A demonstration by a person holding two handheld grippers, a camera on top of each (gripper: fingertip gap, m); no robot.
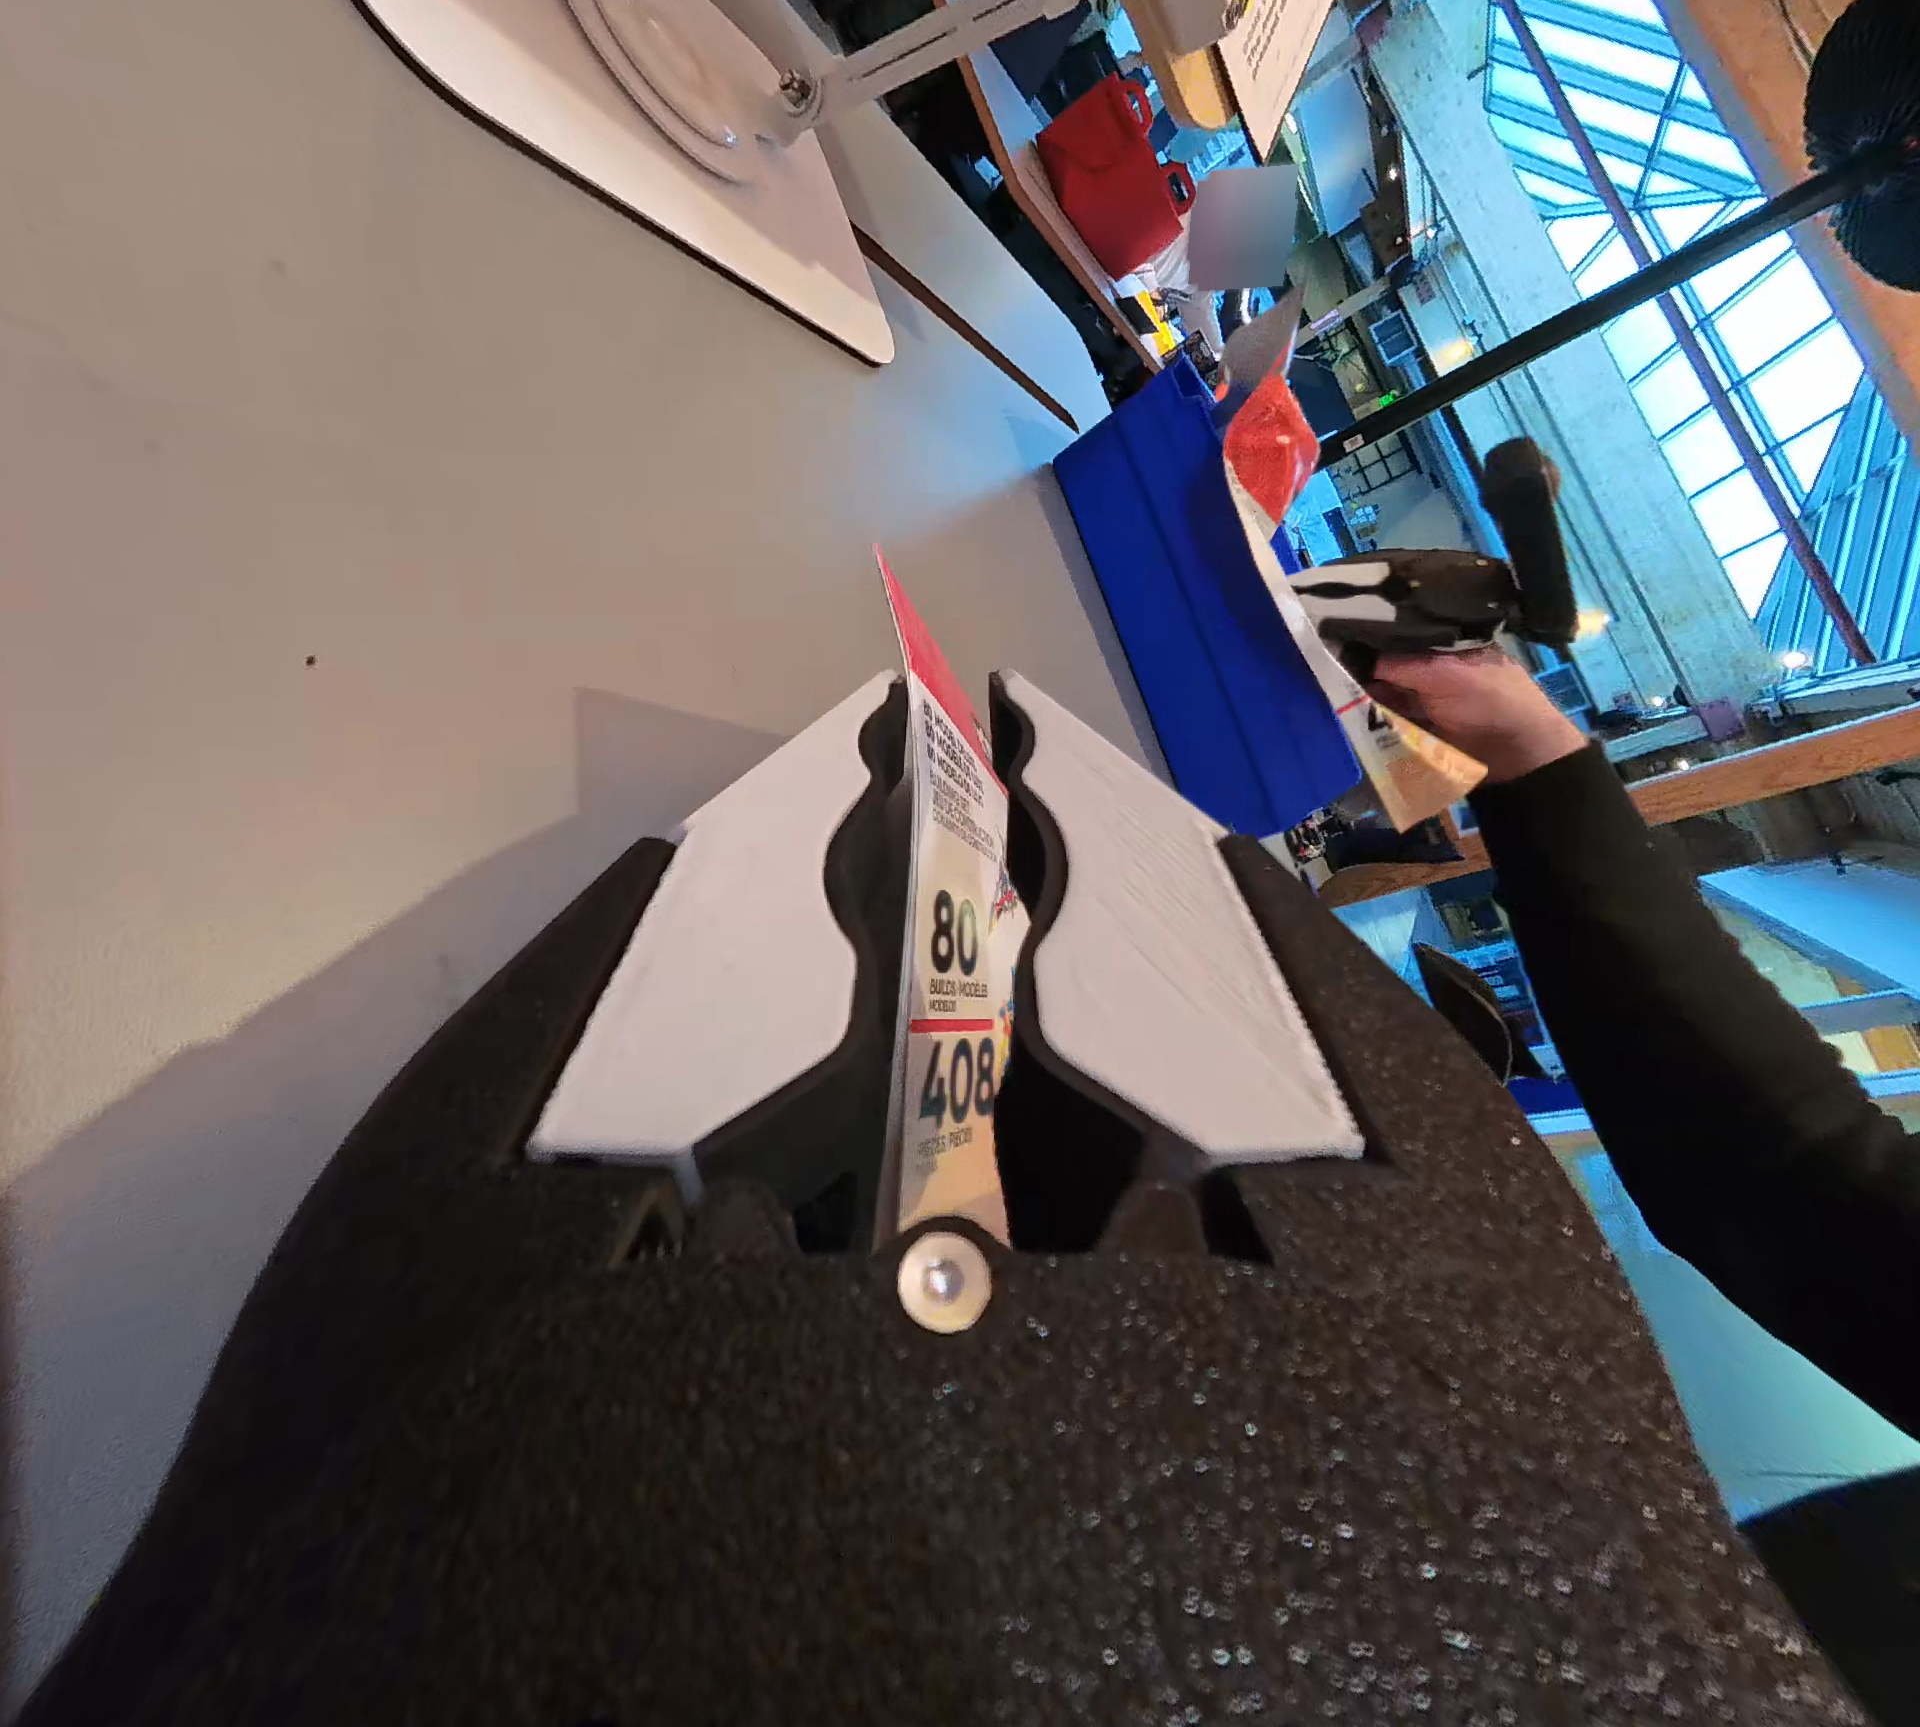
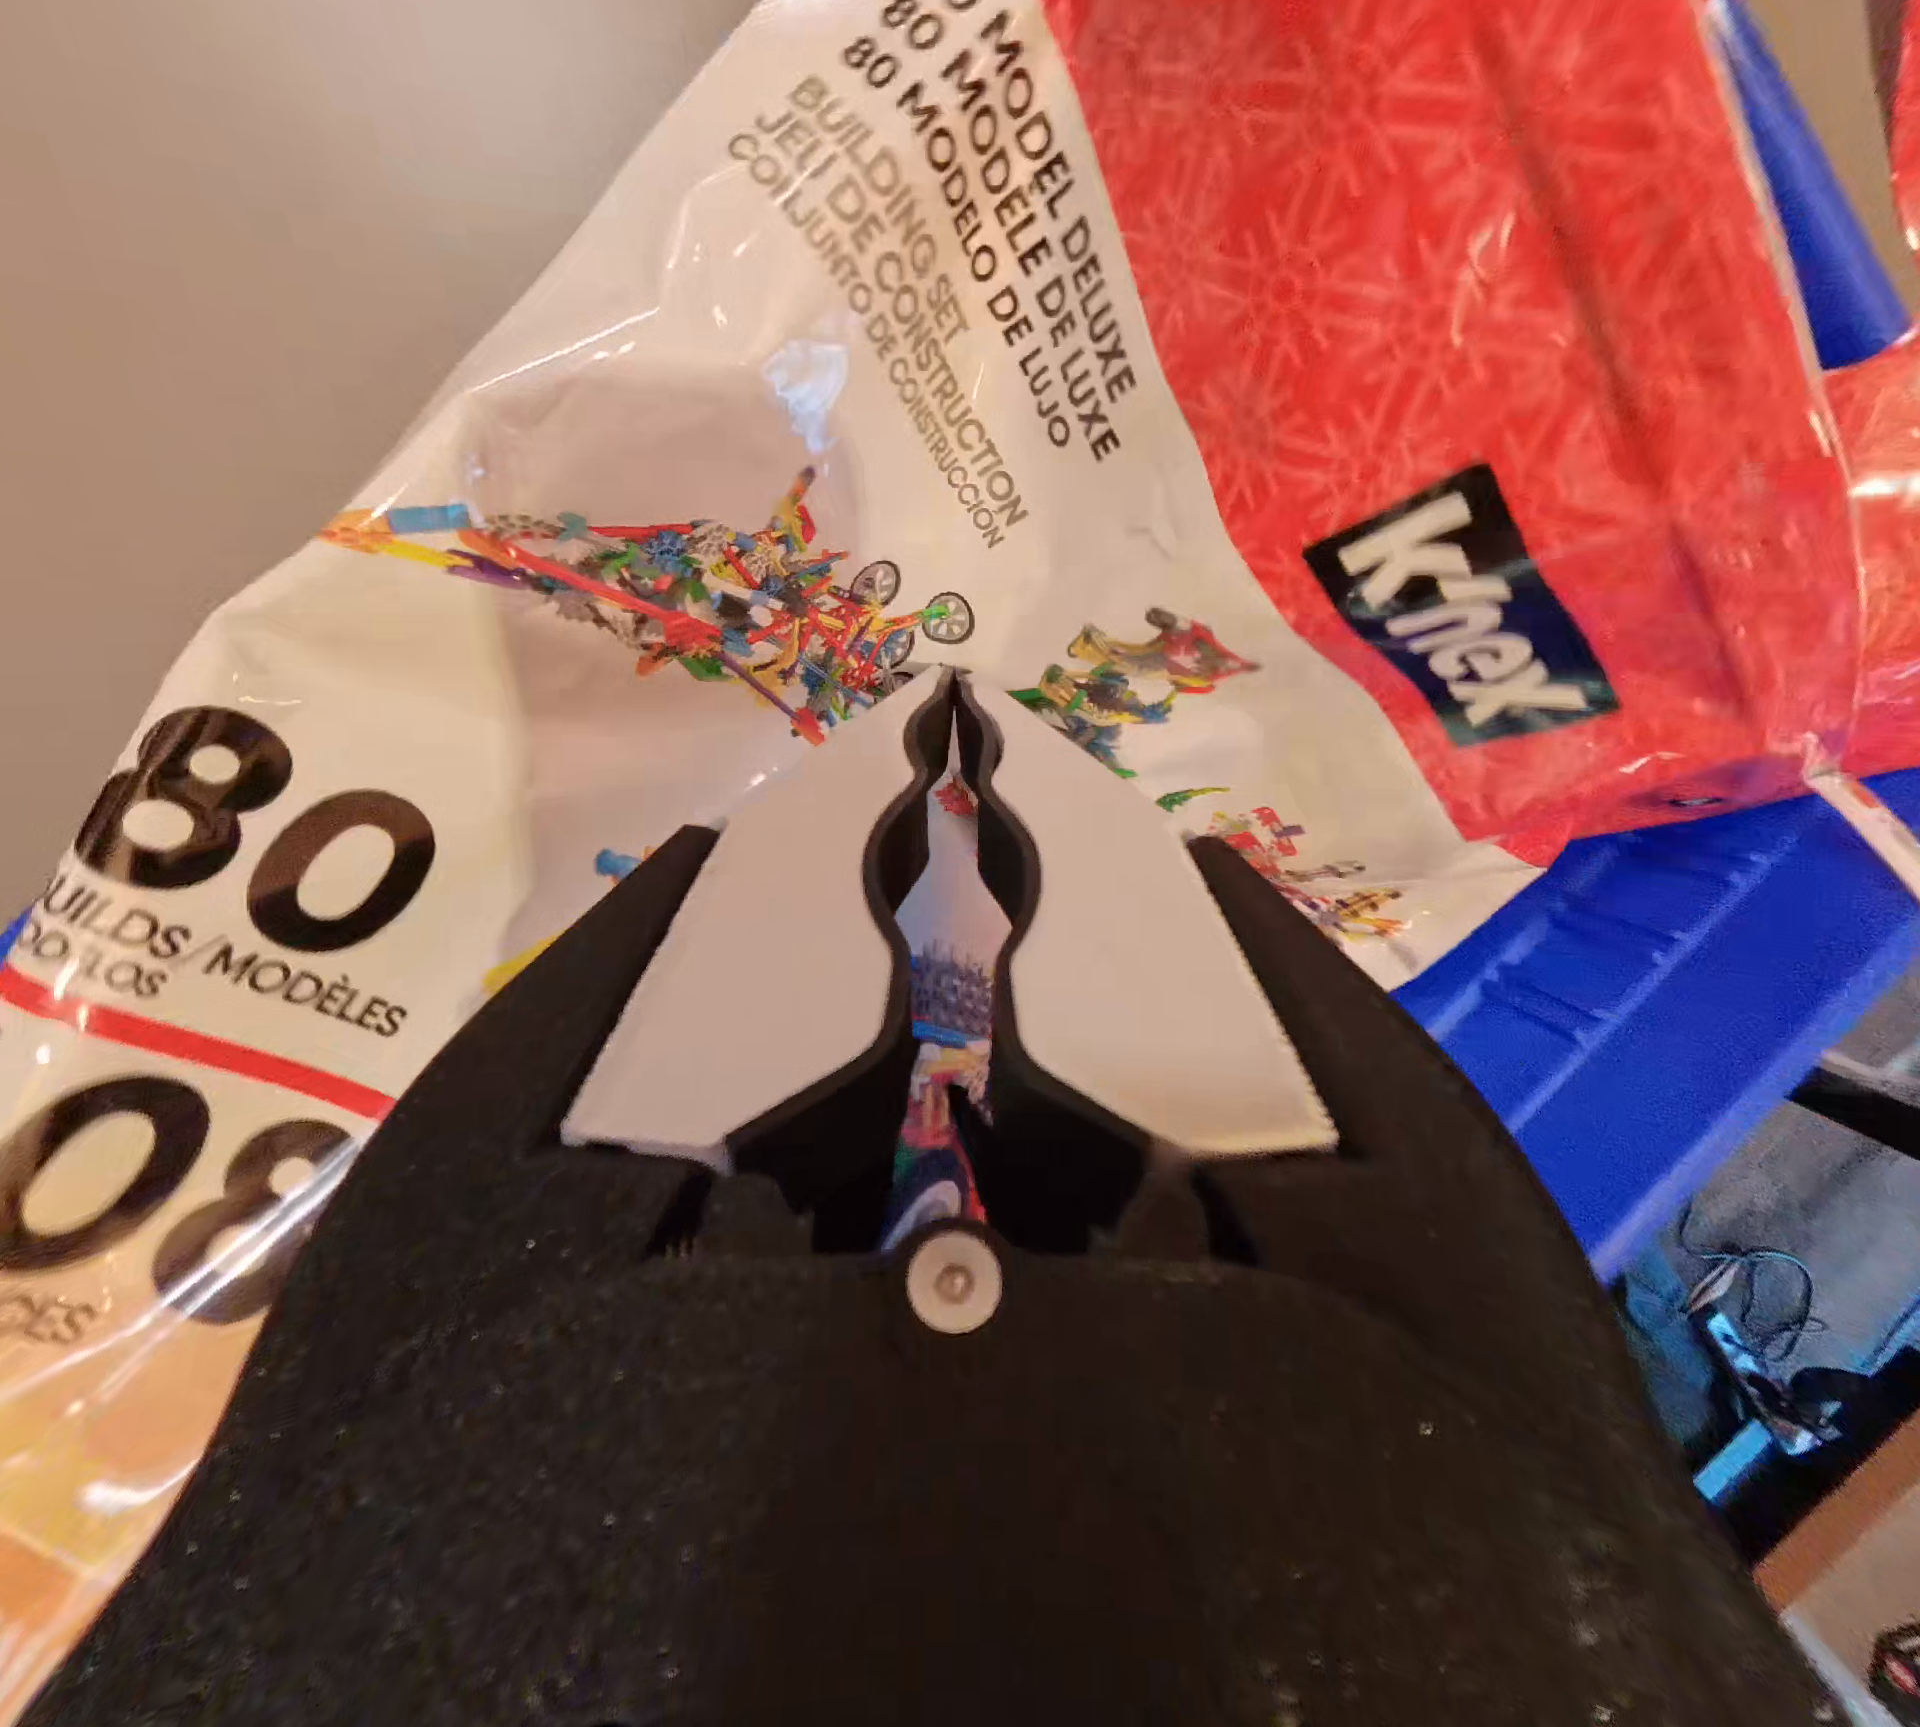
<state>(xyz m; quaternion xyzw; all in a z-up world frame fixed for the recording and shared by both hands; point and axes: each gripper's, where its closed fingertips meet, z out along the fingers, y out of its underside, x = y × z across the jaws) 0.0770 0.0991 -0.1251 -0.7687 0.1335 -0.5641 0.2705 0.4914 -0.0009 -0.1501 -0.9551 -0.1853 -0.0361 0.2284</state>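
Observation:
My left gripper (image 1: pixel 948 680) is shut on a thin printed plastic bag (image 1: pixel 956 939), seen edge-on between the white fingers and sticking out past the tips above the grey table (image 1: pixel 312 638). My right gripper (image 2: pixel 954 680) is shut, pinching the white middle of a second bag (image 2: pixel 727 306) with a red top and toy pictures. That bag hangs at the blue bin (image 2: pixel 1662 971). In the left wrist view the right gripper (image 1: pixel 1309 597) holds its bag (image 1: pixel 1270 451) above the blue bin (image 1: pixel 1174 617), to the right of my left gripper.
A white stand base (image 1: pixel 582 119) lies on the table at the far left. A hand and dark sleeve (image 1: pixel 1475 711) hold the right gripper. A black pole (image 1: pixel 1558 327) crosses behind the bin. A red bag (image 1: pixel 1101 181) sits on a desk farther back. The tips of one gripper are about 45 centimeters away from the tips of the other.

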